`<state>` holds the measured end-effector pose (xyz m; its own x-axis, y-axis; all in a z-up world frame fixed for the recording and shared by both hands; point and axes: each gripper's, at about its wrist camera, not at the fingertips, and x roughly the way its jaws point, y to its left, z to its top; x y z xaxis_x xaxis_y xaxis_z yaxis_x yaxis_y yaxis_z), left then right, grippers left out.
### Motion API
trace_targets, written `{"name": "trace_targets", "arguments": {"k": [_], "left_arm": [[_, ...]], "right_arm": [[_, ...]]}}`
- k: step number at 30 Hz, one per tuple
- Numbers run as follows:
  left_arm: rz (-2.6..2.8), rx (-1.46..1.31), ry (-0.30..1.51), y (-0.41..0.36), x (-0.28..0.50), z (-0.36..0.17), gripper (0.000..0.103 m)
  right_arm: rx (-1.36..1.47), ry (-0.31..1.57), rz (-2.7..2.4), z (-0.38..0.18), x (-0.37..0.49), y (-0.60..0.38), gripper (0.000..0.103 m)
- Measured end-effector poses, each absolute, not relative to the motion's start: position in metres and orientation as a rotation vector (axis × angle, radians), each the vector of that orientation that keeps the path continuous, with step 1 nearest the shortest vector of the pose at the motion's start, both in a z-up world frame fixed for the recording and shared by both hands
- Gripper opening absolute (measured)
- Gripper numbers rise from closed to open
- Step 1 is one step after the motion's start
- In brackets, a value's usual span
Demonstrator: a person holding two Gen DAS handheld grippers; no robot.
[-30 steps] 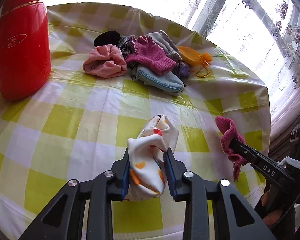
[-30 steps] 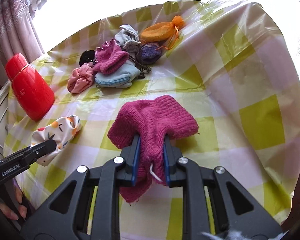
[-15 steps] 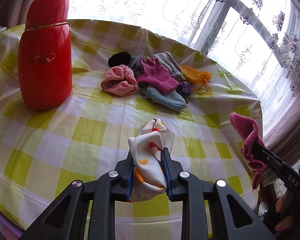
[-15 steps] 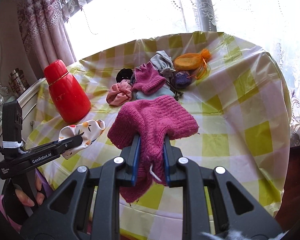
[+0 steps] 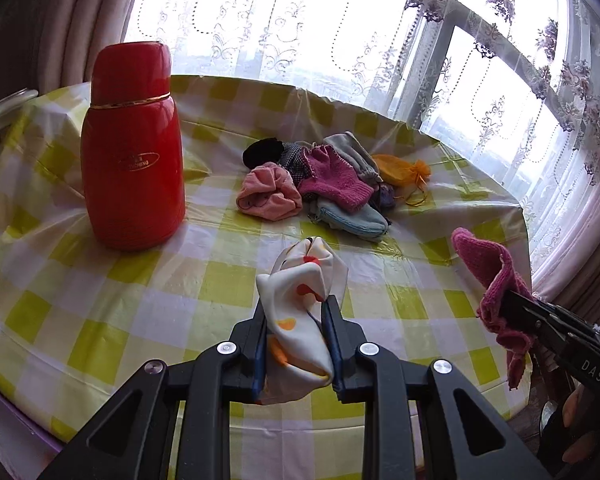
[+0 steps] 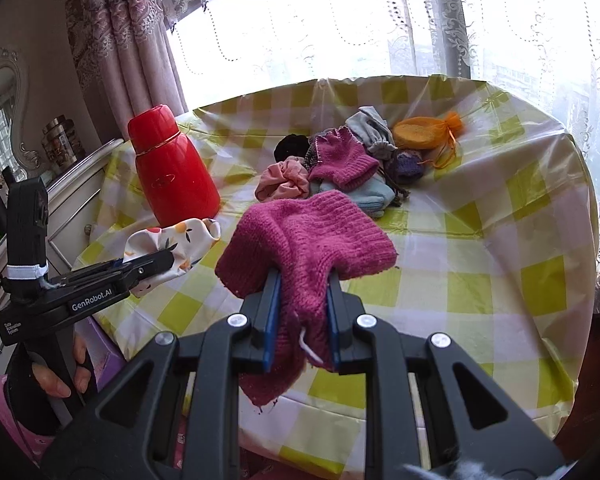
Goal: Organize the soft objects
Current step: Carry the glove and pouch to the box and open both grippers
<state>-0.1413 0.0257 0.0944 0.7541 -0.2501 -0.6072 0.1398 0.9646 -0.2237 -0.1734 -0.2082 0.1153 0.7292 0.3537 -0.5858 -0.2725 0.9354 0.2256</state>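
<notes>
My left gripper [image 5: 296,316] is shut on a white cloth with orange and red fruit prints [image 5: 300,304], held clear above the checked table. In the right wrist view that gripper [image 6: 156,260] shows at the left with the same white cloth [image 6: 172,236]. My right gripper [image 6: 302,284] is shut on a magenta knitted piece [image 6: 308,236], lifted over the table; in the left wrist view that right gripper [image 5: 512,300] enters from the right with the magenta knit [image 5: 488,264] draped over it. A heap of soft things [image 5: 324,184] lies at the far middle of the table.
A tall red flask [image 5: 132,148] stands at the table's left. The heap holds a pink cloth [image 5: 270,196], a second magenta knit [image 5: 334,180], a light blue piece [image 5: 356,220], a grey piece and an orange pouch [image 5: 400,168]. Lace curtains and a window lie behind. The yellow-checked table [image 5: 100,304] ends near both grippers.
Both grippers have risen and drawn back from the table with their cloths still gripped. The table and heap now look farther away and more of the window shows.
</notes>
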Motion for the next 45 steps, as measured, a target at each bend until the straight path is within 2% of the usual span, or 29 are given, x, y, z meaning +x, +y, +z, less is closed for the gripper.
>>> {"name": "trace_targets", "arguments": {"k": [27, 45], "left_arm": [[-0.054, -0.045, 0.488, 0.103, -0.229, 0.146, 0.026], [0.262, -0.146, 0.52, 0.215, -0.324, 0.105, 0.026]], "right_arm": [[-0.039, 0.541, 0.605, 0.166, -0.218, -0.106, 0.024], [-0.303, 0.473, 0.963, 0.167, -0.268, 0.021, 0.024]]}}
